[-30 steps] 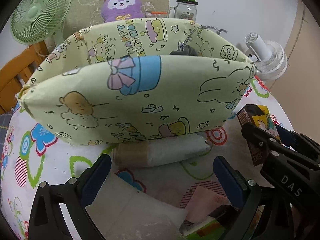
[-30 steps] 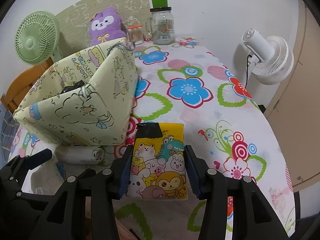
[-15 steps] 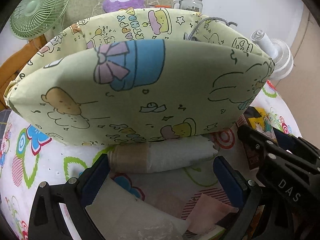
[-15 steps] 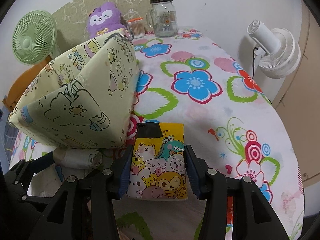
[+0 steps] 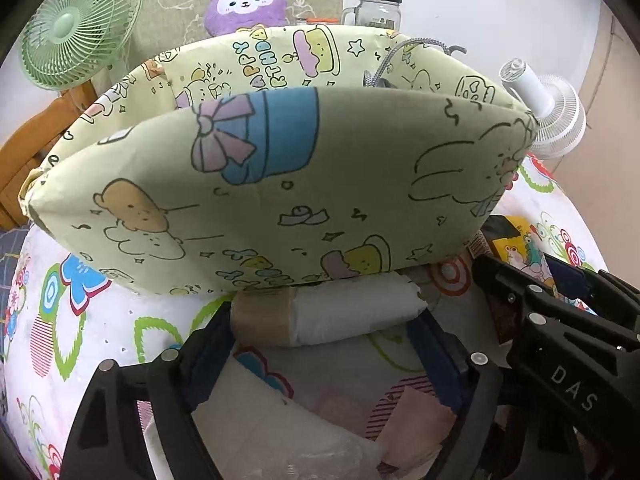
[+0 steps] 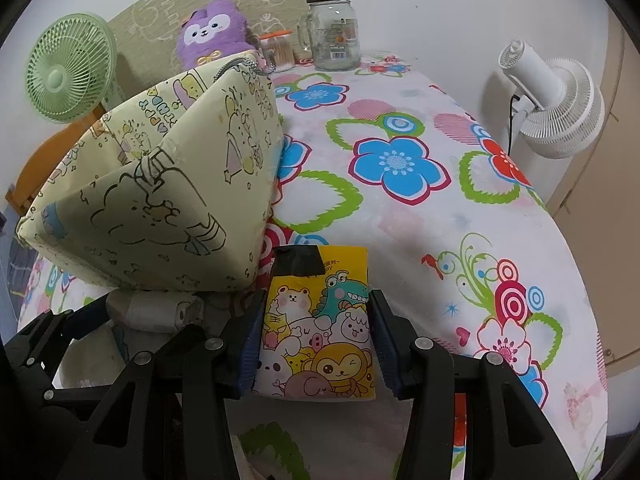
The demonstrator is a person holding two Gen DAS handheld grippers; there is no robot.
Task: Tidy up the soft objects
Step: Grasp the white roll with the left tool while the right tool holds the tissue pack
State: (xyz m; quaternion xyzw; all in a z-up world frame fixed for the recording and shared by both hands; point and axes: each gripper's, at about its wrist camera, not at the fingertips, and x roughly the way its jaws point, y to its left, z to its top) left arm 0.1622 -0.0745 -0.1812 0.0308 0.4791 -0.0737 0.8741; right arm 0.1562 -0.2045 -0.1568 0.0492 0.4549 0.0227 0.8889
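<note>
Here, my left gripper [image 5: 324,332] is closing its wide jaws around one white roll [image 5: 332,314] lying against the foot of the single pale yellow bin [image 5: 280,184]; the pads look not yet pressed. My right gripper [image 6: 316,344] pinches one yellow cartoon packet [image 6: 320,328] just beside that bin. Two fans, one purple plush [image 6: 212,32], one jar [image 6: 332,36] stand behind.

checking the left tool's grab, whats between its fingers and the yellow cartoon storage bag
A white paper roll with a tan taped end lies there, against the storage bag's base, as the left tool's jaws close around it; left wrist view.
</note>
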